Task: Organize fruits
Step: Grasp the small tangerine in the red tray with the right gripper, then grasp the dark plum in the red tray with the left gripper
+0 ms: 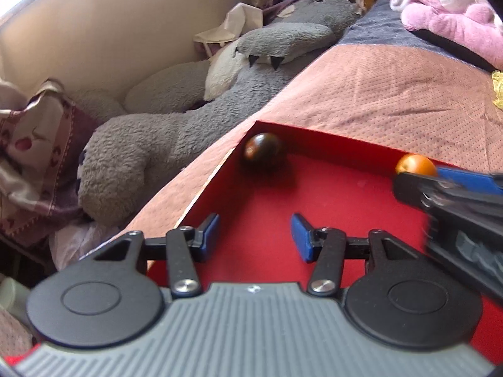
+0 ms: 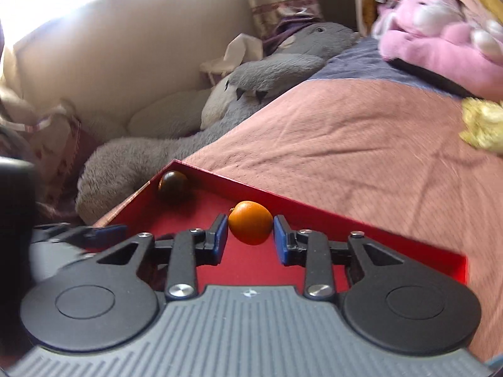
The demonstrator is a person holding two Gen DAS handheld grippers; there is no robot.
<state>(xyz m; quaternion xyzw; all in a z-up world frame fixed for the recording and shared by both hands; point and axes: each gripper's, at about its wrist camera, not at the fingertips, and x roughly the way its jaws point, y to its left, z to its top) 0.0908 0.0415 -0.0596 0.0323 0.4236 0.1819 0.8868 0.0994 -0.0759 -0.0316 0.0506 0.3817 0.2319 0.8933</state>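
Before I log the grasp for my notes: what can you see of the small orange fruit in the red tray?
The small orange fruit is round, smooth and glossy, with a tiny stem nub on its left. It sits in the red tray near the far wall, between the right gripper's blue pads, which look slightly apart from it.

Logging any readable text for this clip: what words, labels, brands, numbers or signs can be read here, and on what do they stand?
None can be read.
Left gripper base: one small pale emblem, too small to read.
Right gripper base: the same emblem, too small to read.
Red tray, orange fruit, dark fruit, grey plush, pink plush: no lettering visible.
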